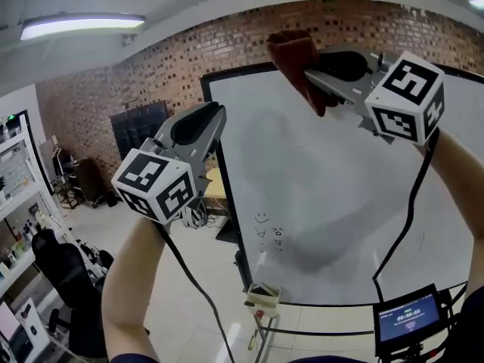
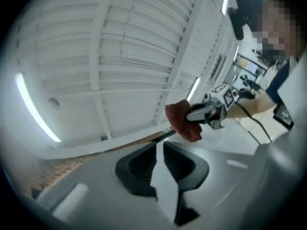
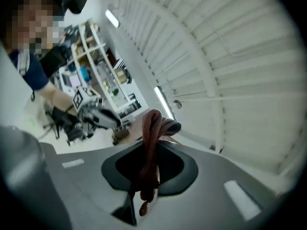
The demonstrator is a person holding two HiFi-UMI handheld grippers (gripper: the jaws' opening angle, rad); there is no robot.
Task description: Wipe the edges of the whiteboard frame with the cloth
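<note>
While both forearms reach upward, the left gripper (image 1: 216,114) with its marker cube hangs just off the left edge of the board; in the left gripper view its dark jaws (image 2: 159,150) stand tips together with nothing between them. The right gripper (image 1: 313,77) is clamped on a crumpled rust-red cloth (image 1: 295,53), which in the right gripper view runs as a twisted rope between the pads (image 3: 151,137). That cloth sits up at the top edge of the black frame (image 1: 234,72); whether it touches cannot be told. Below, a small dark screen with blue display (image 1: 411,317) is clipped near the lower rail. The large white whiteboard (image 1: 340,203) shows grey smears and a few small scribbles low on its left. Behind it runs a red-brown brick wall (image 1: 128,82), with white shelving (image 1: 17,195) at the left, a pale floor (image 1: 189,274), and a long ceiling light (image 1: 79,25) overhead.
</note>
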